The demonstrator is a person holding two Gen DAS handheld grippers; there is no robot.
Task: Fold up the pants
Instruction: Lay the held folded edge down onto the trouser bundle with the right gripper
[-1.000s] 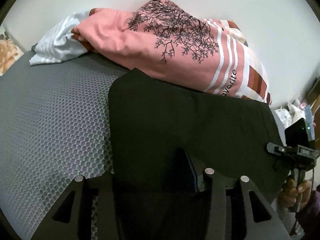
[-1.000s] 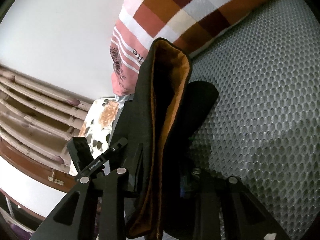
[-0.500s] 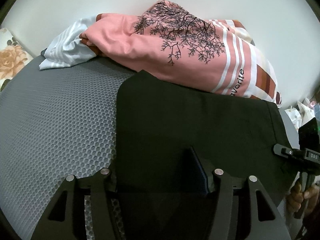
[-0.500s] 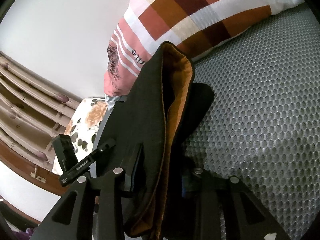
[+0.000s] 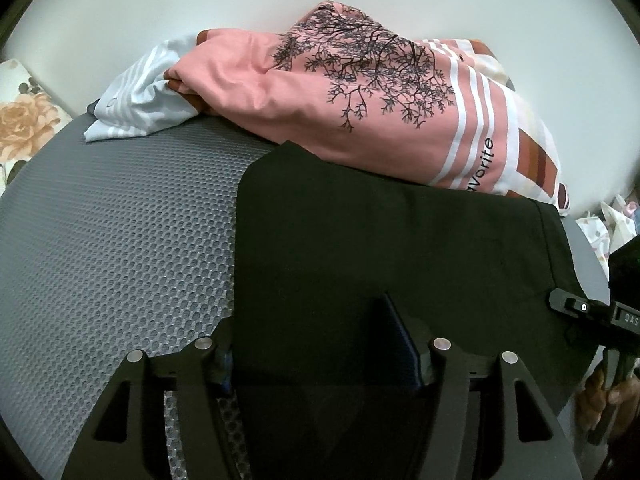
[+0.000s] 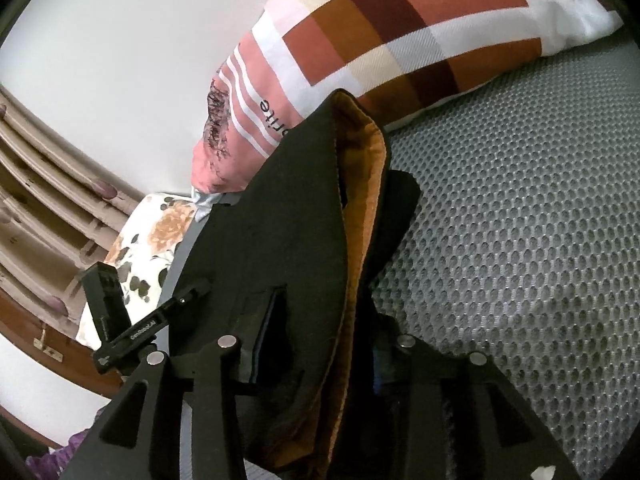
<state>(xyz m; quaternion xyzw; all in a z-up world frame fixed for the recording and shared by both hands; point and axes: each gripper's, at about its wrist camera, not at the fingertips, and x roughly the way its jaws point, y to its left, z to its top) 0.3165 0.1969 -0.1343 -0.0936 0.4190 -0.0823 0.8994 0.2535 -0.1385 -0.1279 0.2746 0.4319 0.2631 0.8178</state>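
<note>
- The black pants (image 5: 392, 248) lay folded on the gray bed, stretching ahead of both claws.
- The left claw (image 5: 320, 356) had just been opening; its jaws stood wide around the near edge, so the edge could flop.
- The right claw (image 6: 320, 344) was loosening too, cloth between its jaws. The orange-lined waistband (image 6: 360, 168) might spring open.

Pants (image 5: 380, 240): black, orange lining
Mattress (image 5: 120, 240): grey honeycomb mesh
Bedding (image 5: 320, 100): pink, black tree print, white stripes
Pillow (image 6: 420, 32): rust-brown-cream checks

Black pants (image 6: 288, 240) between opening right tool (image 6: 320, 344)
</note>
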